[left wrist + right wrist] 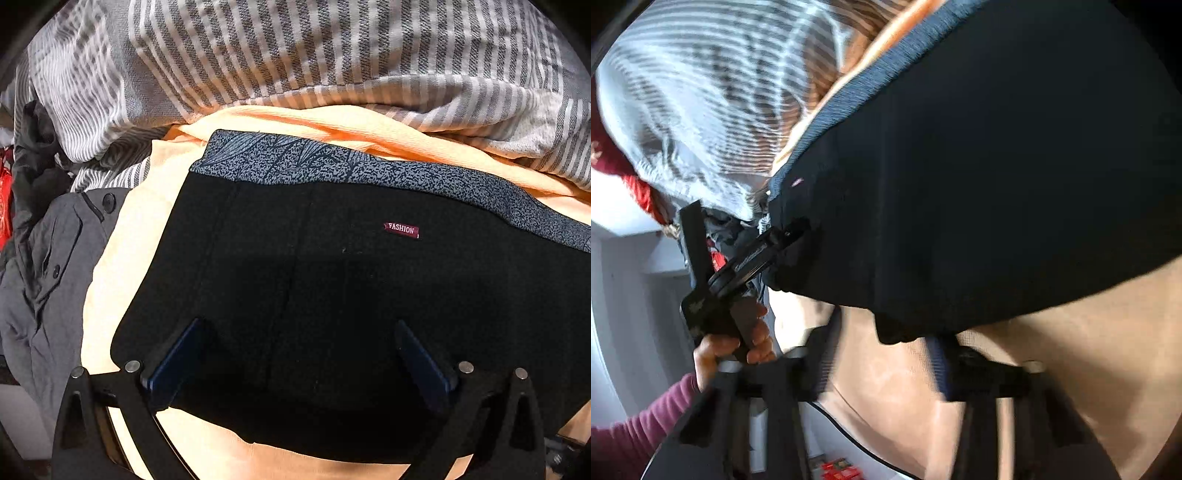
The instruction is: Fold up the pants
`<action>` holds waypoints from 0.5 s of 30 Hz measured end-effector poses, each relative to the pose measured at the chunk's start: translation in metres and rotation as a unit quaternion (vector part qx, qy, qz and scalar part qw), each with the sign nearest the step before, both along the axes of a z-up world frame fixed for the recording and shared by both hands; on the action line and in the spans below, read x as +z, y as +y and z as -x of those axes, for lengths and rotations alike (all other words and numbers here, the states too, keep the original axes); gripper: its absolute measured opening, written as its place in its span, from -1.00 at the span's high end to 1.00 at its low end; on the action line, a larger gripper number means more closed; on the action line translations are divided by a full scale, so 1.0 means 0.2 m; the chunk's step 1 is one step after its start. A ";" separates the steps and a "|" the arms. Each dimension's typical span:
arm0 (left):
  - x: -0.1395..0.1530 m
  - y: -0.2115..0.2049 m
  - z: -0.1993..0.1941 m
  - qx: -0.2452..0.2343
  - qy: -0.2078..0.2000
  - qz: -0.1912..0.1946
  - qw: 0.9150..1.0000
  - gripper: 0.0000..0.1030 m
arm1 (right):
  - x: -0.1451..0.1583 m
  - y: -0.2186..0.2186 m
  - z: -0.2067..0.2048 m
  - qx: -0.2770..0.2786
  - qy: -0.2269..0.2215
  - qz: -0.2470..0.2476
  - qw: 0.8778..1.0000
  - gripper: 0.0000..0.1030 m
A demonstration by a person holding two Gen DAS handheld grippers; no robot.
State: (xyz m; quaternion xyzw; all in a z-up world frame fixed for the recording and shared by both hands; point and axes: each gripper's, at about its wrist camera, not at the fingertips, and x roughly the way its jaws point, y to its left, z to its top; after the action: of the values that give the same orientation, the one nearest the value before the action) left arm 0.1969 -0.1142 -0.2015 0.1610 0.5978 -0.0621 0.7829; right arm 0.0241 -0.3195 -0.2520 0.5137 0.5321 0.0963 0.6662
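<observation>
Striped grey-and-white bedding [295,55] filled the far half of the left wrist view, bunched and rumpled. In front of it lay a peach sheet [122,258], forming the work surface. A grey buttoned garment [48,277] lay heaped at the sheet's left edge.

The black pants [332,295] lay on the peach sheet, already in a compact folded block, speckled grey waistband [369,173] along the far edge, small red "FASHION" label [402,229] showing just below it.

Left gripper [299,354]: fingers spread wide, straddling the near part of the block from above. Nothing lay between the pads; whether they touched the cloth could not be told.

Right gripper [882,354]: view blurred. Fingers spread, near edge of the pants dipping into the gap between them. Nothing visibly pinched. The same view showed the left gripper at the block's side edge, held by the left hand [735,347] in a maroon sleeve.

Judgement: fold appeared close to finished; step in hand looked like either a last fold or squaring up. To do it well: take the near edge through all layers, one gripper toward each corner, close fully before lifting, carry both sides level so edges land flush with the waistband. Avoid catching the peach sheet beneath. Press flat before letting go.
</observation>
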 end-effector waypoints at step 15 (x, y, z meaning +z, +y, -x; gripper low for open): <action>0.15 -0.19 0.19 -0.057 -0.013 -0.007 0.998 -1.00 | 0.14 -0.05 0.17 0.050 0.043 0.047 0.997 0.92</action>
State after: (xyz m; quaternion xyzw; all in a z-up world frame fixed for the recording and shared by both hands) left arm 0.1581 -0.1522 -0.1724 0.2015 0.5777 -0.1003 0.7846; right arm -0.0105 -0.3289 -0.2238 0.4582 0.5889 0.0822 0.6607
